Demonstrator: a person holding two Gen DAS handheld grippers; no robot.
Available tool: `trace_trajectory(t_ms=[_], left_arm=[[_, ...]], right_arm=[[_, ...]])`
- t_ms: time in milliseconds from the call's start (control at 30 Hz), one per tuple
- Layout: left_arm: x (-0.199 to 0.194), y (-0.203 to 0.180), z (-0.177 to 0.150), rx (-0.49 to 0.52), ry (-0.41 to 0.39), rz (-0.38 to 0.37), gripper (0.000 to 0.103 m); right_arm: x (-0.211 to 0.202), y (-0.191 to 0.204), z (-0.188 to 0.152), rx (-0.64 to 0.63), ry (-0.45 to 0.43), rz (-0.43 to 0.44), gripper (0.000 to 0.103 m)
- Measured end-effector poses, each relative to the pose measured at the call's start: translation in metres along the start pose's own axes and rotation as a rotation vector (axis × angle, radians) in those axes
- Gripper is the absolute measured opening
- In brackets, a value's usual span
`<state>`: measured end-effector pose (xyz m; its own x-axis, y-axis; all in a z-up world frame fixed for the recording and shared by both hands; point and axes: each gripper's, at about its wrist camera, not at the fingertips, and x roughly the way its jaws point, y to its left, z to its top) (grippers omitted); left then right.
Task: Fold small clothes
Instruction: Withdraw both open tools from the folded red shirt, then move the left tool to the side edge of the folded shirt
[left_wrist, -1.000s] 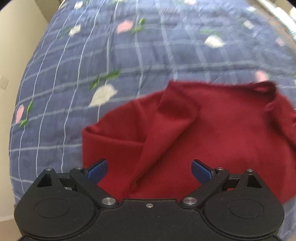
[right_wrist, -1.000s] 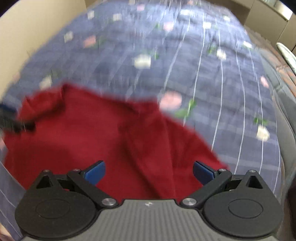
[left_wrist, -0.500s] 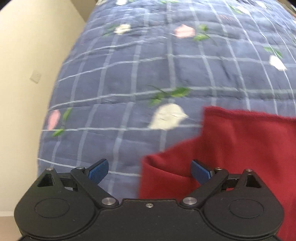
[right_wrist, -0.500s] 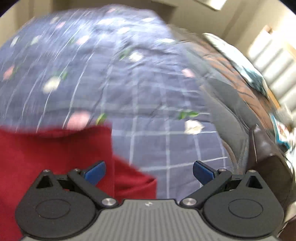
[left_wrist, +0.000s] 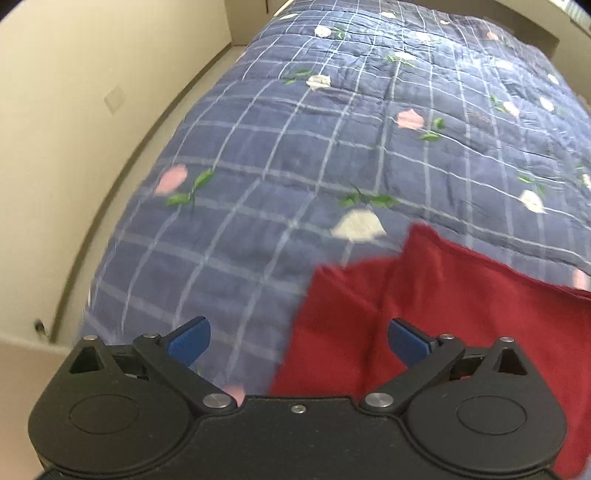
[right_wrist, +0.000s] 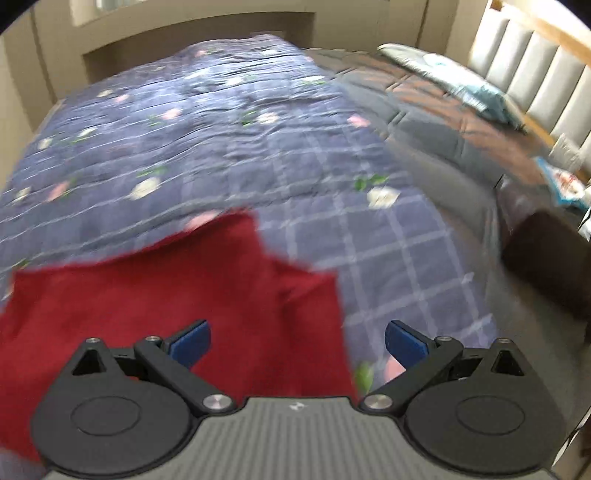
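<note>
Lying on quilt: red garment; L gripper opening, empty.

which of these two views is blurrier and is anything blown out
Right wrist view: heavier motion smear; the red garment's edges and the quilt's flowers streak. Left wrist view: sharper; quilt grid is crisp, only the garment's near edge smears. Neither shows real glare; both bend straight lines, fisheye-style.
</note>
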<state>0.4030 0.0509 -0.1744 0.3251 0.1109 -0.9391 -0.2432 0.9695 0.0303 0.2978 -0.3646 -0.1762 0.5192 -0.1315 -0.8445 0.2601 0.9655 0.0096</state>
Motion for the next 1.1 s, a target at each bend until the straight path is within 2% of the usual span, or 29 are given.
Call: trace_trajectory(t_ms=[133, 300, 533, 667, 867, 1100], left_arm=[[-0.034, -0.012, -0.047, -0.024, 0.022, -0.039, 0.102], [-0.083, -0.04, -0.117, -0.033, 0.026, -0.082, 0.102], [-0.129, -0.088, -0.198, 0.01, 0.052, -0.16, 0.102], [-0.148, -0.107, -0.236, 0.022, 0.046, -0.182, 0.102], [-0.157, -0.102, -0.266, -0.011, 0.102, -0.133, 0.102], [-0.156, -0.082, -0.282, -0.035, 0.139, -0.108, 0.102]], right_arm=[[-0.047, -0.003, -0.042, 0.013, 0.018, 0.09, 0.103], [-0.095, -0.028, -0.073, 0.028, 0.028, 0.186, 0.103], [-0.137, -0.086, -0.097, 0.015, 0.026, 0.152, 0.103], [-0.134, -0.12, -0.113, 0.086, 0.115, 0.145, 0.103], [-0.125, -0.147, -0.139, 0.171, 0.254, 0.144, 0.103], [-0.118, -0.126, -0.159, 0.112, 0.369, 0.152, 0.103]])
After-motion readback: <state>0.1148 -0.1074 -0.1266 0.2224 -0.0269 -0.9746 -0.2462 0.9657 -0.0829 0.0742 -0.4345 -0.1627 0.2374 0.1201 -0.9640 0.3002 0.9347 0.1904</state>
